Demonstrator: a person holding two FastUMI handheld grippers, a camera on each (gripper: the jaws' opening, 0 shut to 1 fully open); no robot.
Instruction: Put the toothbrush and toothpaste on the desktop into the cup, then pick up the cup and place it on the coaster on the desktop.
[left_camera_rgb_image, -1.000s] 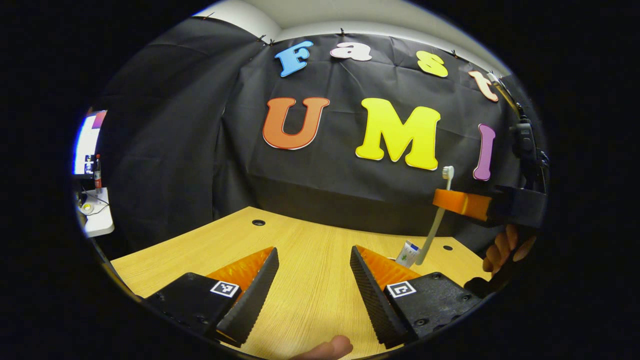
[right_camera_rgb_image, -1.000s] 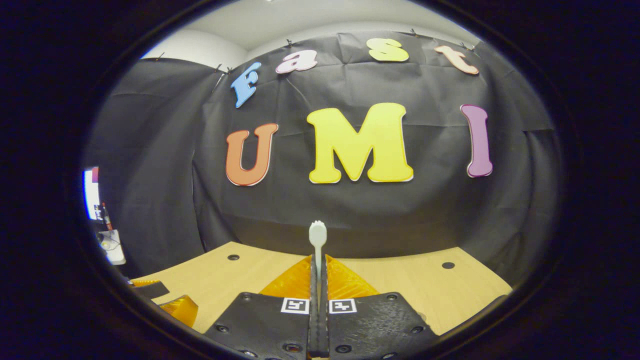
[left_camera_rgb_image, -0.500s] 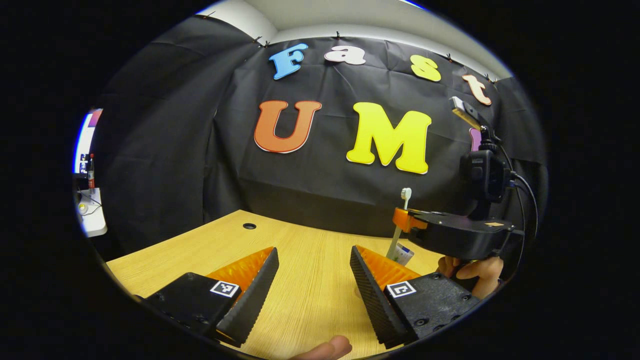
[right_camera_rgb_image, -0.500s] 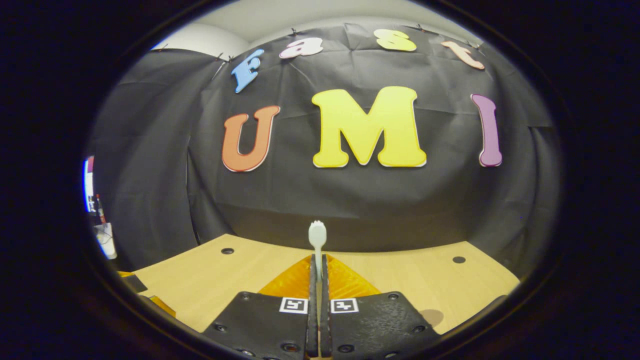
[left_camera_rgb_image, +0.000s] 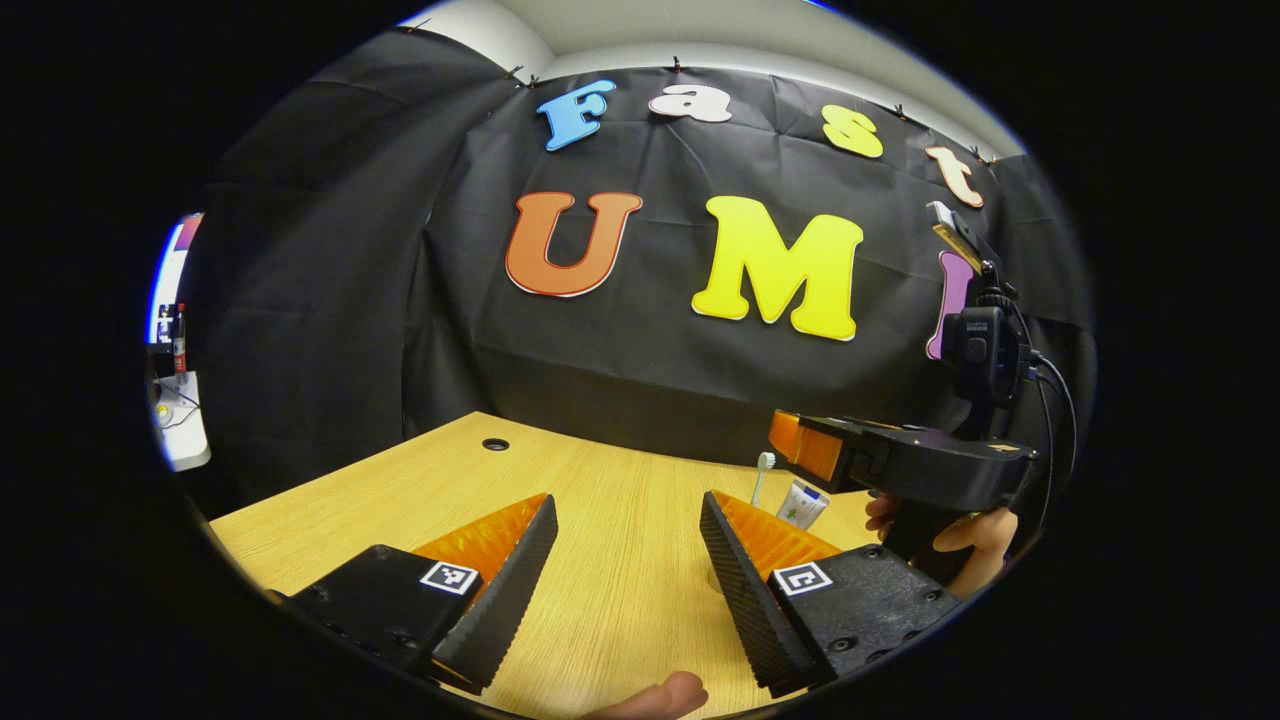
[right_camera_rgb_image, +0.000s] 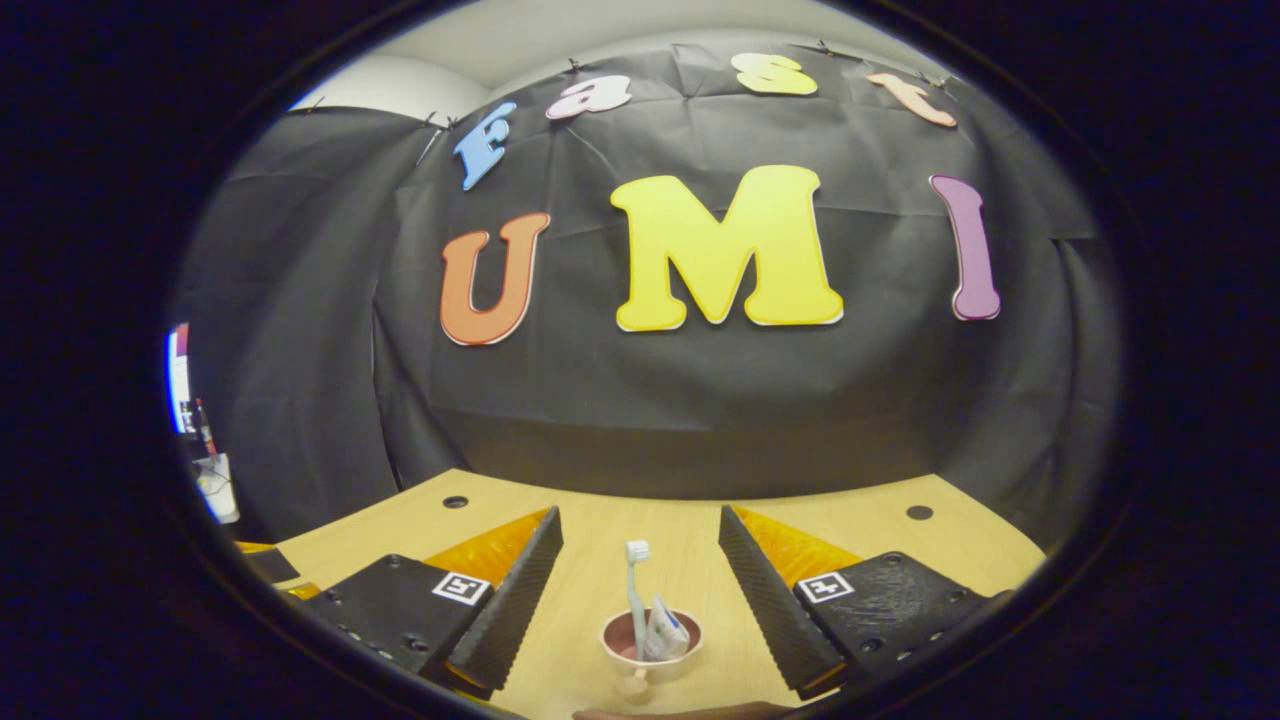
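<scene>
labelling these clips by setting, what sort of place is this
Most likely a recording booth, not a home: black cloth wall behind a bare wooden desktop, a cup with toothbrush and toothpaste, and the right gripper.

no readable text: toothpaste (right_camera_rgb_image: 664, 630) print too small, square coded markers on the gripper bodies unreadable
</scene>
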